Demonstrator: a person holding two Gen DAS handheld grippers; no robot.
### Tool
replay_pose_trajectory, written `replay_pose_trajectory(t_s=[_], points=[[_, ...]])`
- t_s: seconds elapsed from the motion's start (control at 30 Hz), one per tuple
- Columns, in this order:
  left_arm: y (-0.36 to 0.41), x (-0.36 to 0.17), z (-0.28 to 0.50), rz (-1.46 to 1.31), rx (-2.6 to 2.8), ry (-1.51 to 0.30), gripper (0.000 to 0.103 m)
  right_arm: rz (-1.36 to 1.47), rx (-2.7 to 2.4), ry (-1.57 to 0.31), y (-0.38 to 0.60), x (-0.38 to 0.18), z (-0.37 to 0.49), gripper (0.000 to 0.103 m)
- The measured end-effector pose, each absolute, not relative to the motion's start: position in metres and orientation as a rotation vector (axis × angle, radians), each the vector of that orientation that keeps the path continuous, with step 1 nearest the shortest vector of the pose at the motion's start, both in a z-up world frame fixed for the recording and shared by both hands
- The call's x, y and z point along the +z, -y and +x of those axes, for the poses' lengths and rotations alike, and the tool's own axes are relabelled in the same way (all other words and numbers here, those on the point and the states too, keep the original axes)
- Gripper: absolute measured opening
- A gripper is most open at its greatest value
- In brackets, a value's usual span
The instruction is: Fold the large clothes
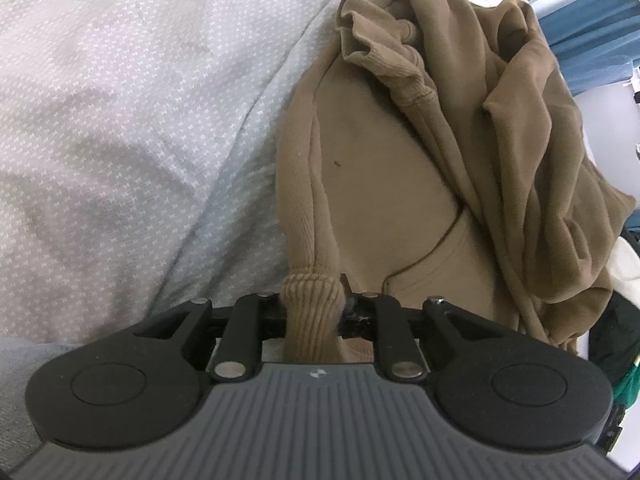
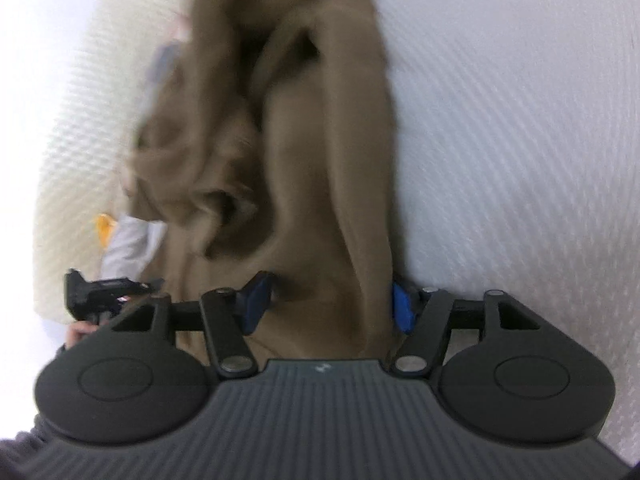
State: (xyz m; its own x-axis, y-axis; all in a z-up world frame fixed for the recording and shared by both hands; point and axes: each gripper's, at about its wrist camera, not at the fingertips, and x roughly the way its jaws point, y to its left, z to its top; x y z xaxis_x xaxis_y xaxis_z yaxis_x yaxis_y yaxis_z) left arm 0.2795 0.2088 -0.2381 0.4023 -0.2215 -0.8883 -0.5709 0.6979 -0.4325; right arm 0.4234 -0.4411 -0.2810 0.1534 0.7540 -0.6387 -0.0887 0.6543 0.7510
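Left gripper (image 1: 314, 312) is pinching the ribbed hem of the brown sweatshirt (image 1: 400, 168) bunched ahead on the bedsheet (image 1: 120, 120), right gripper (image 2: 326, 304) is hanging open around limp fleece; judging soft, floppy, non-slippery, best gripped at hem corners.

Lit softly and evenly by daylight, brightest toward the upper right of the left wrist view, where the background washes out to white. Sharp there: weave of the sheet (image 1: 132, 120) and ribbing of the brown top (image 1: 400, 160) crisp, shadows gentle in the folds. Strong fisheye bending at every edge, corners curving away. Smeared by motion in the right wrist view: top (image 2: 288, 140) blurred, folds streaked, sheet (image 2: 520, 120) pattern dragged into diagonal lines. Overexposed glare at the upper left corner. Dark casing underexposed along both bottom edges.
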Motion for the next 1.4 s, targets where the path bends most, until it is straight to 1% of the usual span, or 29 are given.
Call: replay_pose_trajectory(t_s=[0.07, 0.1, 0.23, 0.33, 0.37, 0.4, 0.5, 0.57, 0.6, 0.63, 0.67, 0.7, 0.73, 0.93, 1.1, 1.3, 1.4], points=[[-0.207, -0.24, 0.284, -0.801, 0.259, -1.181, 0.02, 0.624, 0.676, -1.301, 0.437, -0.282, 0.425, 0.063], [-0.205, -0.242, 0.286, -0.797, 0.262, -1.188, 0.02, 0.61, 0.685, -1.305, 0.433, -0.28, 0.427, 0.065], [-0.203, -0.246, 0.295, -0.79, 0.265, -1.212, 0.021, 0.497, 0.801, -1.269, 0.407, -0.262, 0.428, 0.067], [-0.198, -0.248, 0.302, -0.777, 0.262, -1.224, 0.024, 0.521, 0.873, -1.247, 0.396, -0.256, 0.431, 0.067], [-0.197, -0.249, 0.304, -0.774, 0.258, -1.231, 0.028, 0.507, 0.88, -1.255, 0.392, -0.257, 0.431, 0.068], [-0.195, -0.25, 0.307, -0.769, 0.254, -1.238, 0.029, 0.476, 0.875, -1.279, 0.385, -0.259, 0.433, 0.067], [-0.187, -0.251, 0.312, -0.751, 0.255, -1.249, 0.03, 0.407, 0.825, -1.408, 0.375, -0.276, 0.442, 0.066], [-0.184, -0.252, 0.315, -0.746, 0.257, -1.253, 0.03, 0.358, 0.835, -1.421, 0.369, -0.273, 0.441, 0.066], [-0.183, -0.252, 0.317, -0.748, 0.26, -1.254, 0.029, 0.314, 0.831, -1.416, 0.363, -0.269, 0.44, 0.063], [-0.183, -0.25, 0.319, -0.758, 0.264, -1.25, 0.028, 0.275, 0.828, -1.403, 0.358, -0.264, 0.438, 0.056], [-0.182, -0.249, 0.319, -0.778, 0.266, -1.239, 0.021, 0.235, 0.82, -1.387, 0.355, -0.26, 0.436, 0.052], [-0.185, -0.248, 0.319, -0.809, 0.265, -1.218, 0.015, 0.214, 0.81, -1.367, 0.353, -0.255, 0.434, 0.04], [-0.187, -0.246, 0.319, -0.831, 0.265, -1.201, 0.013, 0.209, 0.799, -1.348, 0.354, -0.25, 0.431, 0.028], [-0.189, -0.219, 0.313, -0.917, 0.179, -1.044, 0.01, 0.259, 0.786, -1.155, 0.353, -0.199, 0.413, 0.018], [-0.194, -0.171, 0.307, -0.933, 0.095, -0.888, 0.01, 0.325, 0.767, -0.977, 0.369, -0.153, 0.398, 0.016], [-0.199, -0.144, 0.293, -0.974, 0.061, -0.79, 0.009, 0.454, 0.721, -0.825, 0.41, -0.132, 0.382, 0.014], [-0.207, -0.134, 0.279, -1.005, 0.044, -0.75, 0.009, 0.521, 0.714, -0.762, 0.413, -0.126, 0.373, 0.014]])
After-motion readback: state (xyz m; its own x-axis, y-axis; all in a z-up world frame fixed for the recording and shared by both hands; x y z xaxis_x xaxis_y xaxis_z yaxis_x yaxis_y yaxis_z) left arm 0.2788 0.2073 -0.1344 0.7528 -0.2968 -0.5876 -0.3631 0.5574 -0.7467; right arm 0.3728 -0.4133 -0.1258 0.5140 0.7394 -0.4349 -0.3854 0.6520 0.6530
